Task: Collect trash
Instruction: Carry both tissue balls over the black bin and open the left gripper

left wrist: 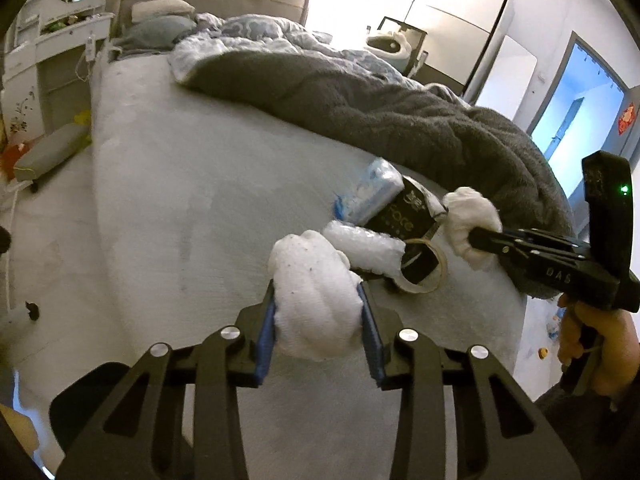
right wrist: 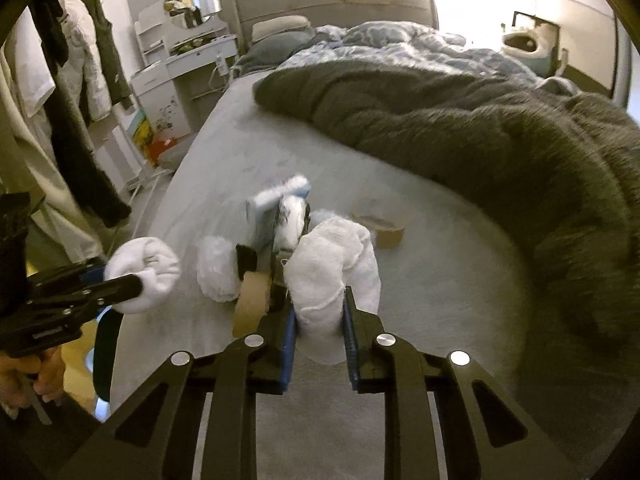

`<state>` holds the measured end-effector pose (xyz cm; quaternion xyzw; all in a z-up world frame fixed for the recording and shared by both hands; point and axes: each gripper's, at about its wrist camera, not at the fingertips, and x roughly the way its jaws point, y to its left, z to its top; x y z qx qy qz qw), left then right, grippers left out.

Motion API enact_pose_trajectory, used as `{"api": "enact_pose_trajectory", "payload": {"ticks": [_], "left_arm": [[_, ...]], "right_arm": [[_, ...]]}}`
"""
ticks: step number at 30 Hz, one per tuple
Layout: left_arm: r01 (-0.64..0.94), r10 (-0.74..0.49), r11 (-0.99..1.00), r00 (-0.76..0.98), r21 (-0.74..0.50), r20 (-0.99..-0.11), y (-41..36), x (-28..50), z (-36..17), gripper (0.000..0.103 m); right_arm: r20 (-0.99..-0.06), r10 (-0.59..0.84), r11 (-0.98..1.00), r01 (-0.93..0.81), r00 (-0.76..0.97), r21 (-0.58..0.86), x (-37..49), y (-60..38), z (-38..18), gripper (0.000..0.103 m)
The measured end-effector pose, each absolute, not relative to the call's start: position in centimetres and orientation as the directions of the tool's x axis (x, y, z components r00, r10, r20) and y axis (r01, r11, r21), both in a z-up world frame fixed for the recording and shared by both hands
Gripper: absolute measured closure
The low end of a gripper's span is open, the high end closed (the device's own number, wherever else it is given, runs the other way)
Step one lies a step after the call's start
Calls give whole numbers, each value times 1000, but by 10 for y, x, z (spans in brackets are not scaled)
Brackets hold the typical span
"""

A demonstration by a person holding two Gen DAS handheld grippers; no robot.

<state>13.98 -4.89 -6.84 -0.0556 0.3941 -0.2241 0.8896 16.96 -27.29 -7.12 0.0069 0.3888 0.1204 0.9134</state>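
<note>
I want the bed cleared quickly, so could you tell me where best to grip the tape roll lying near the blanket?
Probably the tape roll is best taken by its wall: one finger in the open centre, one outside. It lies almost flat on the bed, hole up, so come from above, on its near side, away from the black box.

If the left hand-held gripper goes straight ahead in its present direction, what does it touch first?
Probably the white bubble-wrap piece, just ahead of the left hand-held gripper; the tan tape ring lies right behind. Depth is uncertain.
</note>
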Motion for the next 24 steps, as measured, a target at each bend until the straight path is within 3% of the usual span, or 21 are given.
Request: {"api": "enact_pose_trajectory", "payload": {"ticks": [9, 16, 24], "left_arm": [[237, -346, 938, 667, -253, -660, -5, 125, -50, 63], [162, -251, 968, 678, -193, -691, 28, 112, -51, 62], [51, -196, 975, 662, -217, -724, 82, 98, -62, 62]], "right_arm": [[-657, 229, 971, -213, 719, 105, 156, -255, -40, 82], [-644, 315, 944, -302, 697, 134, 150, -211, -26, 82], [-661, 396, 899, -414, 638, 138, 150, -155, -24, 82]]}}
